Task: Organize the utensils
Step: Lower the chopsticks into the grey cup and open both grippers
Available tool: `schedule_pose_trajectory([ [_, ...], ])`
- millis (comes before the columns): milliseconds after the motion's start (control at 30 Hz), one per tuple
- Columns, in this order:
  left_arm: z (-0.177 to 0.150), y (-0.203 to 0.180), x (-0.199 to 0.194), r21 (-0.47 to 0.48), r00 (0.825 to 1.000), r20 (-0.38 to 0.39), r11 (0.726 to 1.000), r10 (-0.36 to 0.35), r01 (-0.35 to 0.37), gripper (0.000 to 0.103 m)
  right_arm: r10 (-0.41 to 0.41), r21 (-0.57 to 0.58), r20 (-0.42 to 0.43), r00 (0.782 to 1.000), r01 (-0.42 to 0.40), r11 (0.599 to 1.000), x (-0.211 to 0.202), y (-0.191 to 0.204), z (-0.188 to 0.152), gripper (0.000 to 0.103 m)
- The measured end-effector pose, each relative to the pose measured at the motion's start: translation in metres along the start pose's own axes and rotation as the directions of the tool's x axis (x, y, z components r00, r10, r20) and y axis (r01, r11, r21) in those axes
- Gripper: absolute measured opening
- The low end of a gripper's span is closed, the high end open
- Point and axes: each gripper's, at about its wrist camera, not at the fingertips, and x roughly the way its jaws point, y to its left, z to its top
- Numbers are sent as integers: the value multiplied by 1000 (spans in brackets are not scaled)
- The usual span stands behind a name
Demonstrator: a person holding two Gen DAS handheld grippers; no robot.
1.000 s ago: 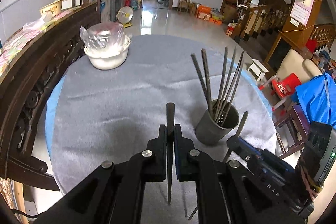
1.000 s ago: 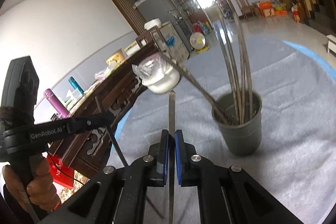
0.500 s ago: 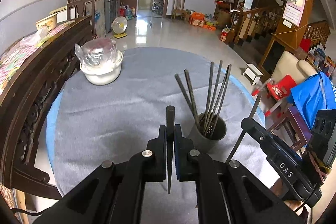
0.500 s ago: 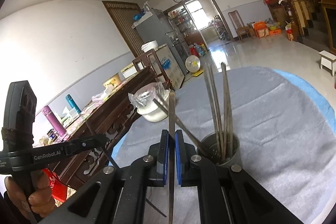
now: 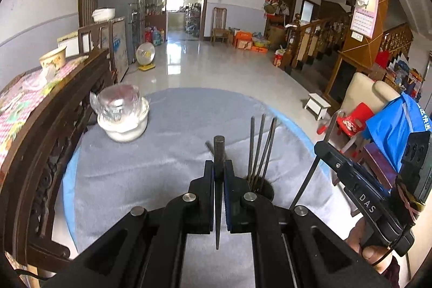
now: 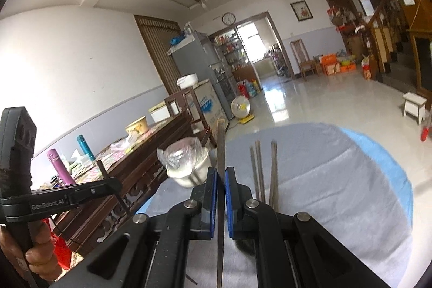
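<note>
Bright daylight, glare on floor (image 5: 172, 56), fisheye edges dark, slight blur

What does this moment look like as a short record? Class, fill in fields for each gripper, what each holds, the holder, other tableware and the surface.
left gripper: shut on one dark metal chopstick
right gripper: shut on a second dark chopstick
holder: dark round utensil cup, mostly hidden behind the left gripper
cup contents: several dark chopsticks standing upright
other tableware: white bowl wrapped in clear plastic, near the table's far left edge
surface: round table under a grey cloth
</note>
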Motion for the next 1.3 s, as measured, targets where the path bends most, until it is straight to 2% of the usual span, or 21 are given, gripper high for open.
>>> schedule_pose_trajectory([
  [133, 18, -5, -7, 8, 999, 38, 1000, -10, 10, 7, -18, -7, 42, 999, 19, 1000, -1, 3, 21, 7],
  [333, 43, -15, -11, 5, 995, 93, 999, -35, 35, 7, -100, -39, 135, 986, 106, 994, 0, 9, 42, 7],
  [600, 57, -31, 9, -22, 989, 137, 998, -53, 57, 7, -212, -16, 208, 955, 220, 975, 12, -4, 41, 7],
  [833, 41, -35, 42, -65, 988, 144, 996, -52, 62, 7, -252, -22, 208, 945, 262, 965, 30, -9, 26, 7],
  [1000, 22, -34, 64, -96, 993, 101, 993, -62, 71, 7, -251, -43, 175, 952, 262, 964, 40, -8, 13, 7],
  [1300, -2, -38, 70, -68, 997, 57, 996, -53, 57, 7, -220, -73, 131, 967, 231, 970, 32, -6, -5, 7],
])
